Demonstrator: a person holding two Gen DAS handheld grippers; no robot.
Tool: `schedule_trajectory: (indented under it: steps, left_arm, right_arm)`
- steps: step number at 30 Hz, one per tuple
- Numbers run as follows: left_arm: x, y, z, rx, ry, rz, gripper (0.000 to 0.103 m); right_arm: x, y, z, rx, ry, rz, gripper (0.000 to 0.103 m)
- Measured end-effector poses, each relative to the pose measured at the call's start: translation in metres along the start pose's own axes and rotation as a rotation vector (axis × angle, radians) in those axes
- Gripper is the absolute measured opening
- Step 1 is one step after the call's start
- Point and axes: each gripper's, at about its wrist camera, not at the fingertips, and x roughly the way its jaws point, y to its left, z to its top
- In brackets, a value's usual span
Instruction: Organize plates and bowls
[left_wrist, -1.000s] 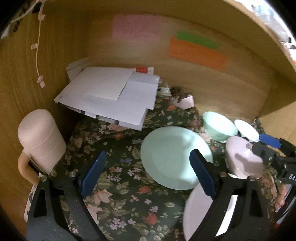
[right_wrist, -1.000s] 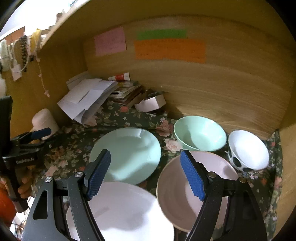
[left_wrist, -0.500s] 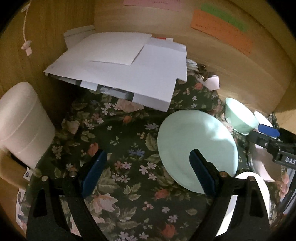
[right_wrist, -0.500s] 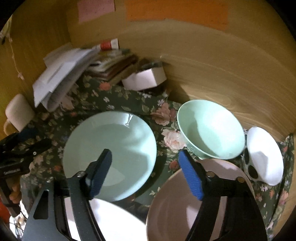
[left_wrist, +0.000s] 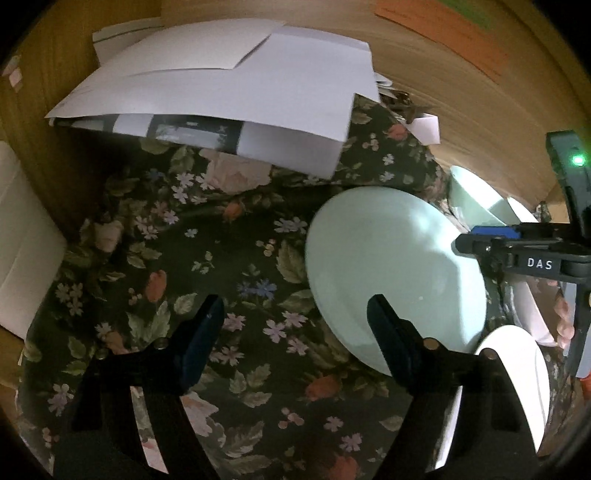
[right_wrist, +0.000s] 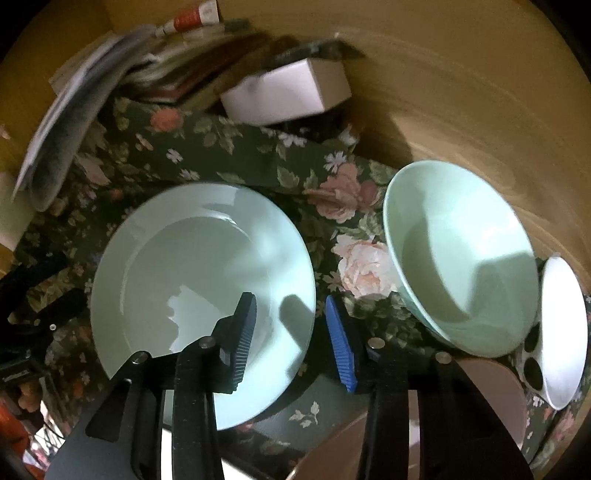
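the right gripper straddles the right rim of the mint green plate: its left finger sits over the plate's inside, its blue-padded right finger just outside the rim over the floral cloth. its jaws have just been closing and stand fairly narrow, with the plate's edge between them; the pads do not visibly press on the rim.

the left gripper hangs over the floral cloth with its jaws wide and nothing between them; they have just been closing a little. its right finger overlaps the lower left edge of the mint green plate in the picture, but whether it touches i cannot tell.

the plate lies flat on the cloth near the middle of the wooden nook. to its right, apart from it, stands the mint green bowl, and just beside that, tilted toward it, a white bowl with black spots. a pinkish plate shows partly behind the right gripper's frame, and a white plate lies just below the mint one in the left wrist view.

at the back, a stack of white papers rests over the cloth, with a small white box nearby and a red and white tube by the wall. an orange note is stuck on the wooden wall.
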Motion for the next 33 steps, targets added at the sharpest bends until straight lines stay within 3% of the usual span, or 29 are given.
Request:
schedule_trajectory:
  steps: [6,20,33]
  left_arm:
    - [0.011,0.003,0.003,-0.016,0.043,-0.012,0.080]
    - [0.007,0.030,0.000,-0.037,0.066,0.003,0.080]
    - [0.020,0.029,-0.002,-0.011,0.103,-0.018,0.065]
  right_arm:
    - [0.007,0.006,0.004,-0.024,0.029,0.000,0.032]
    - [-0.001,0.056,-0.021,-0.025,0.017,0.121,0.032]
    - [0.006,0.068,-0.030,0.001,-0.016,0.102,0.036]
